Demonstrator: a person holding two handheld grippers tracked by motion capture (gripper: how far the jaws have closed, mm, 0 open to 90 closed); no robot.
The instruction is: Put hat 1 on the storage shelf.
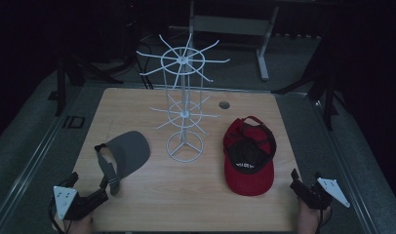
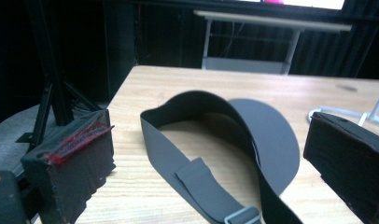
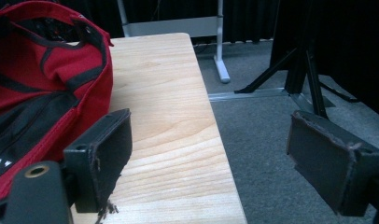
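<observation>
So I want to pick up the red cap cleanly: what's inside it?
The red cap lies upside down on the table, showing a black lining with a white label too small to read. The wood beneath it is covered.

Grey visor (image 1: pixel 128 152) flat, red cap (image 1: pixel 248 158) upturned

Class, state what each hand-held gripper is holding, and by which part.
Nothing. The left hand-held gripper stands open at the grey visor's strap; the right hand-held gripper is open beside the red cap.
</observation>
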